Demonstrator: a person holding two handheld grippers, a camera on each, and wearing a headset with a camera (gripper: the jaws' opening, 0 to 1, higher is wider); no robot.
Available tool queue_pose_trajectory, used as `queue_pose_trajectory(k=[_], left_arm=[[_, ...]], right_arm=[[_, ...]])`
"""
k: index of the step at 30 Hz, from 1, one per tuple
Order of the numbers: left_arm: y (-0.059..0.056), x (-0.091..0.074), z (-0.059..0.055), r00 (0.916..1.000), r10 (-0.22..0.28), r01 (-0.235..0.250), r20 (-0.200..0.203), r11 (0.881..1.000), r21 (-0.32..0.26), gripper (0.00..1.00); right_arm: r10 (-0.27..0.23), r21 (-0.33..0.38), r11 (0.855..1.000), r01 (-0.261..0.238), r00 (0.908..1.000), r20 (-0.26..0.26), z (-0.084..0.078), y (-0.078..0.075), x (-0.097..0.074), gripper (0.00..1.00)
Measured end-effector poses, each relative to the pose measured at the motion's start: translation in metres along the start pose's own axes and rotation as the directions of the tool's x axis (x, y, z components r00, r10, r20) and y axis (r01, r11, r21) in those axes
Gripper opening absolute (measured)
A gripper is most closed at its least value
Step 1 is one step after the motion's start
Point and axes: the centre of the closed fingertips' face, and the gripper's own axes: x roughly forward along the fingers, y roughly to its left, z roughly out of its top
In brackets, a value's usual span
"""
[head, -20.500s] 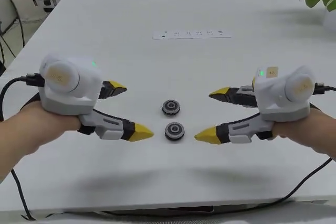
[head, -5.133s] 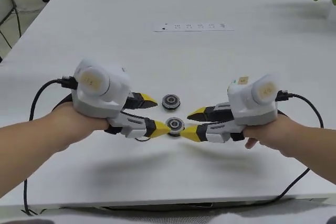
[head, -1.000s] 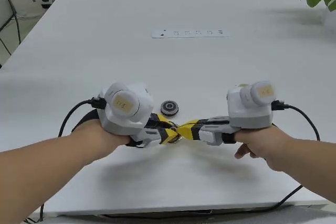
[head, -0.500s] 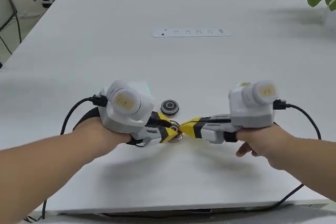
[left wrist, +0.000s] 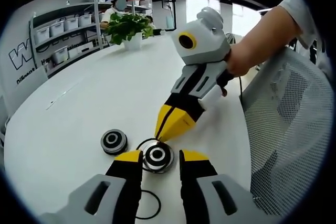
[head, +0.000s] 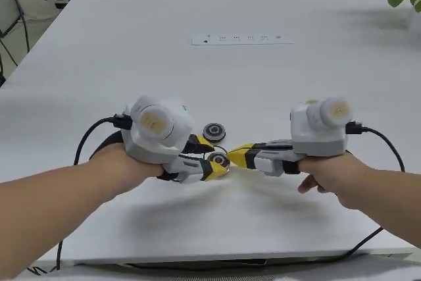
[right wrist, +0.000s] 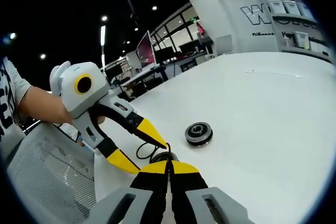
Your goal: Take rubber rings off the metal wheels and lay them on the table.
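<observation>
So far you are partway through. One thin black rubber ring [left wrist: 158, 203] already lies loose on the white table [head: 263, 83], on the near side of your left gripper [head: 210, 156]. That gripper is clamped on the near small metal wheel with dark bands [left wrist: 158, 157], one jaw on each side of it. Your right gripper [head: 235, 154] comes in from the right with its jaws pressed together. They seem to pinch a second black rubber loop [left wrist: 142, 142], which bows out to the left of the wheel and looks half off it. The far metal wheel [head: 214, 131] sits just beyond, apart from both grippers. Its dark groove suggests the rubber is on it yet, though that is too small to tell for sure. Left to do, as I judge it: free this loop, lay it down, then strip the far wheel.
</observation>
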Motion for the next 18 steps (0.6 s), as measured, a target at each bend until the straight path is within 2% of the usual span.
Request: queue_pose_trajectory(k=[13, 18], left_arm=[[-0.009, -0.014, 0.009, 0.9992, -0.011, 0.011, 0.04, 1.0, 0.006, 0.38], [-0.01, -0.02, 0.014, 0.9981, -0.001, 0.001, 0.061, 1.0, -0.002, 0.47]], right_arm=[[0.002, 0.005, 1.0, -0.002, 1.0, 0.008, 0.002, -0.003, -0.001, 0.0], [0.003, 0.007, 1.0, -0.003, 0.9999, 0.01, 0.003, -0.004, -0.001, 0.0]])
